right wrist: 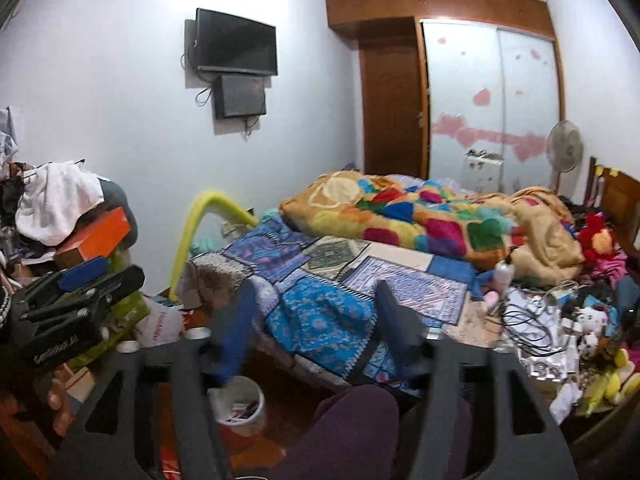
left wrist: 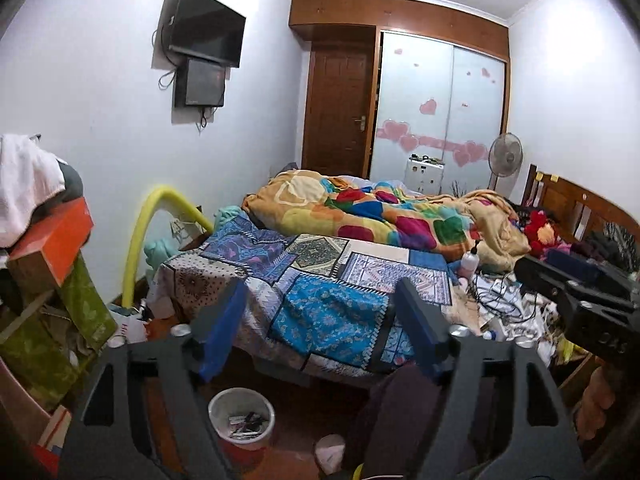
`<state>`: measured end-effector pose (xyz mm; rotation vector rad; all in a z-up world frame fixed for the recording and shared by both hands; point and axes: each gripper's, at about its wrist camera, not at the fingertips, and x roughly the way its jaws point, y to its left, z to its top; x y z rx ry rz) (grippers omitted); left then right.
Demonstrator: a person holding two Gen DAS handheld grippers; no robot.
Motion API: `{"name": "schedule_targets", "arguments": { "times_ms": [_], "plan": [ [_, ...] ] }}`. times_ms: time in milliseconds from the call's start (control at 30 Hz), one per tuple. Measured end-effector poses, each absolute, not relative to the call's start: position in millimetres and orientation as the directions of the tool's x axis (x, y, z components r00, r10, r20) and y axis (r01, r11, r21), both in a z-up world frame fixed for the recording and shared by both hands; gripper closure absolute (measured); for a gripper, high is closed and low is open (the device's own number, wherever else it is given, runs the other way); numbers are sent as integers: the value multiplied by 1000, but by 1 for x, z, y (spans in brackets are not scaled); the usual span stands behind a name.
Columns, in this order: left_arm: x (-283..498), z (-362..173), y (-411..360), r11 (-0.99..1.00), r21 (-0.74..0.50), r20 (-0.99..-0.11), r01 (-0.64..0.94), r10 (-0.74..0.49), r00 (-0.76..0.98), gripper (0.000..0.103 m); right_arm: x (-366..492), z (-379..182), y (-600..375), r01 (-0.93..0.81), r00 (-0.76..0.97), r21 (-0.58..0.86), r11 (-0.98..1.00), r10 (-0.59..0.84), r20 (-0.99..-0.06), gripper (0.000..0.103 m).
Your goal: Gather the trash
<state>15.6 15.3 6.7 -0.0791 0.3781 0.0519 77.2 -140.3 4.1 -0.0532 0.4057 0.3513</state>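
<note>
Nearest, left hand-held gripper spread wide, blue-padded fingers apart, nothing between them; right hand-held gripper likewise wide open and empty, raised over the foot of the bed. Just below on the floor, a white bin with scraps of trash inside, a crumpled pale wrapper lying near it. Further on, patchwork bedspread draped over the bed corner. To the right on the mattress, a tangle of black cables, loose papers and plush toys. To the left, stacked boxes topped by an orange box and white cloth. Beyond, a bunched colourful blanket. Farthest, wall-mounted television, wooden door, wardrobe with pink hearts, standing fan.
</note>
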Motion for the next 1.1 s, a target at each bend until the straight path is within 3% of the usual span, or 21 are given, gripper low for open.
{"name": "schedule_targets", "arguments": {
  "times_ms": [67, 200, 267, 633, 1100],
  "plan": [
    [6, 6, 12, 996, -50, -349, -79, 57, 935, 5, 70, 5, -143, -322, 879, 12, 947, 303, -368, 16],
    [-2, 1, 8, 997, -34, -343, -73, 57, 938, 4, 56, 8, -148, -270, 906, 3, 963, 256, -336, 10],
    [-4, -1, 10, 997, -43, -348, -68, 49, 936, 4, 50, 7, -152, -246, 913, 26, 969, 241, -329, 2],
    [-12, -11, 6, 999, 0, -346, -53, 49, 937, 4, 36, 8, -164, -185, 932, 89, 979, 204, -299, 1],
    [-14, -14, 2, 999, 3, -344, -45, 43, 938, 3, 34, 4, -160, -189, 927, 60, 980, 198, -318, 1]
  ]
}}
